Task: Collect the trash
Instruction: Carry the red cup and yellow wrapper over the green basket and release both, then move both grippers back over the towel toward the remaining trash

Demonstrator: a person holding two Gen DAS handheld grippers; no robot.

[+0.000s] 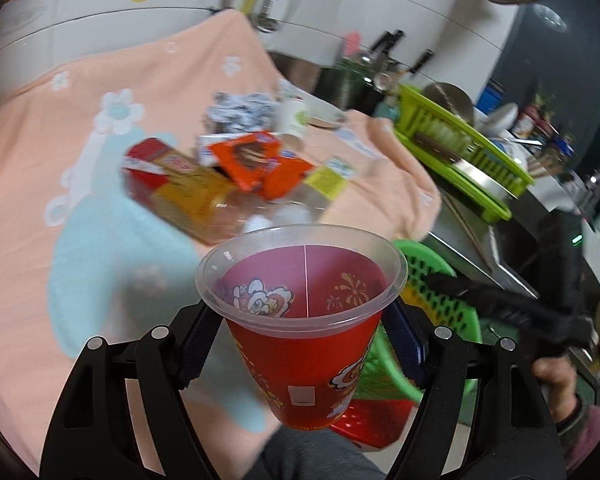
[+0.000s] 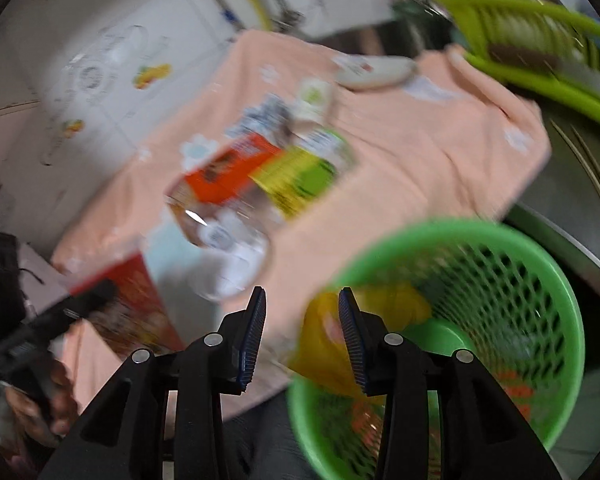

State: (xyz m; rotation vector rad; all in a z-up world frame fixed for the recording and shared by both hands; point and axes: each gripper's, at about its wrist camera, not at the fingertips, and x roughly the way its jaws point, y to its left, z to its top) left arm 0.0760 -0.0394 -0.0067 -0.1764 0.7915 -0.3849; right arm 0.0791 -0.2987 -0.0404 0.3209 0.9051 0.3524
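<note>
Underneath everything lies a peach floral cloth (image 1: pixel 52 152) spread over the table, with a pile of litter near its middle. Off its near right edge stands a green mesh wastebasket (image 2: pixel 512 280), round and open-topped; a crumpled yellow wrapper (image 2: pixel 384 312) rests against its inner wall on the table side, and some orange scraps show lower down, too blurred to name. Beyond the cloth, a lime-green dish rack (image 1: pixel 460 148) sits on the steel counter with a metal lid and dishes in it.

On the cloth, a red and yellow snack box (image 1: pixel 168 184) lies on its side, touching an orange biscuit packet (image 1: pixel 256 164). A clear plastic bottle with a yellow-green label (image 2: pixel 296 180) lies across the pile, and a crumpled silver wrapper (image 1: pixel 240 110) sits behind, just beside a small white paper cup (image 1: pixel 294 118).

The left gripper (image 1: pixel 304 344) is clamped on a red plastic cup (image 1: pixel 308 328) with a cartoon print, held upright above the cloth's near edge, its inside showing nothing. The right gripper (image 2: pixel 302 336) hangs over the wastebasket's rim with its fingers apart and nothing between them.
</note>
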